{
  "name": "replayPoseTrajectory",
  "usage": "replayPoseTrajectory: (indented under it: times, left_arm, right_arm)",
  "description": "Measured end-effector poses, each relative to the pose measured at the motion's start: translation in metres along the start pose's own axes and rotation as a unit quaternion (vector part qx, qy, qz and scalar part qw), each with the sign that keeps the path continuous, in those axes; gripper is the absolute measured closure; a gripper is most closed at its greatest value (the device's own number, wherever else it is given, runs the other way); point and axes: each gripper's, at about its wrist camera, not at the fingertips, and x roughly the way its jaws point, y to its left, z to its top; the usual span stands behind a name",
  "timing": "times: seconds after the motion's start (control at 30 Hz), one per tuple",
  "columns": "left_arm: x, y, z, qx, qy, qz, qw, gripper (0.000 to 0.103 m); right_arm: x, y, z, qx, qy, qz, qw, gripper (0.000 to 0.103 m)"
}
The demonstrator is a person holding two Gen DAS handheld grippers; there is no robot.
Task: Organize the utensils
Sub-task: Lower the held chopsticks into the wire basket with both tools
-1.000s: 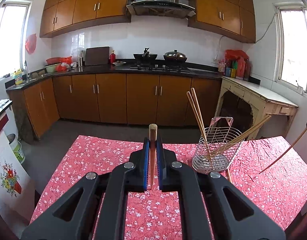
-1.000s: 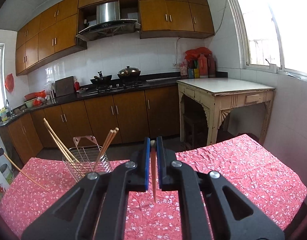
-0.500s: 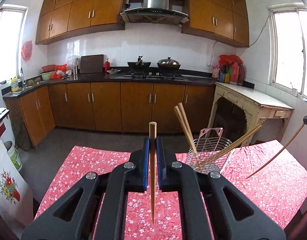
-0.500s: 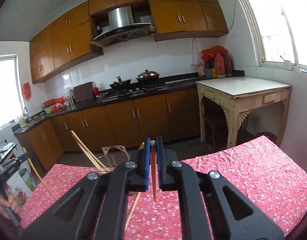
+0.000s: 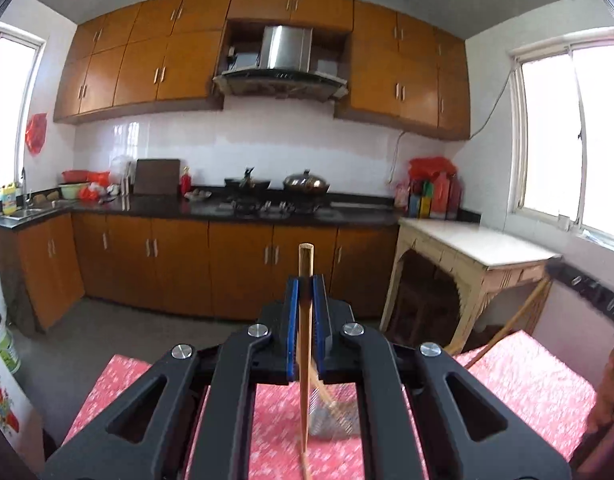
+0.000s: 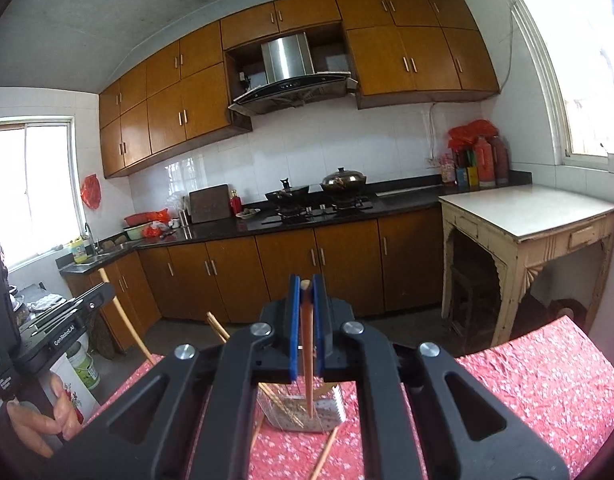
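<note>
Left wrist view: the left tool (image 5: 305,304) has its two blue-padded fingers (image 5: 293,320) closed tight on a wooden chopstick (image 5: 305,360). The chopstick stands nearly upright, its blunt top poking above the fingertips and its thin end reaching down toward the surface (image 5: 539,384), which wears a red floral cloth. Just behind the chopstick, low between the tool's arms, a wire utensil basket (image 5: 331,416) sits on the surface, blurred, with another chopstick leaning in it. Near the surface's right edge, a second held chopstick (image 5: 519,316) slants upward to the dark body of the right tool (image 5: 587,292). Wooden kitchen cabinets (image 5: 227,268) line the far wall.

Right wrist view: the right tool (image 6: 305,300) is likewise clamped shut on a wooden chopstick (image 6: 307,352), tip pointing down over the wire utensil basket (image 6: 303,412). The basket stands on the red-clothed surface (image 6: 547,380) toward its near-middle, with several chopsticks (image 6: 275,396) inside and leaning out. A loose chopstick (image 6: 325,454) lies on the cloth just in front of the basket. At the left edge, a hand (image 6: 39,416) grips the left tool (image 6: 67,316), from which a chopstick (image 6: 127,320) hangs slanted.
</note>
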Motion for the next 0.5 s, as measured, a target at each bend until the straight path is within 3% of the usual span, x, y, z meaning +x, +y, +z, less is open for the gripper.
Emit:
replayPoseTrajectory:
  times: [0.23, 0.5]
  left_arm:
    - [0.037, -0.019, 0.020, -0.024, -0.022, 0.000, 0.9995, 0.096]
    - [0.084, -0.012, 0.011, -0.060, -0.039, 0.026, 0.9971, 0.096]
  right_arm:
    - [0.045, 0.008, 0.017, 0.002, -0.007, -0.009, 1.000, 0.096]
    - [0.105, -0.011, 0.001, 0.013, 0.017, -0.021, 1.000, 0.096]
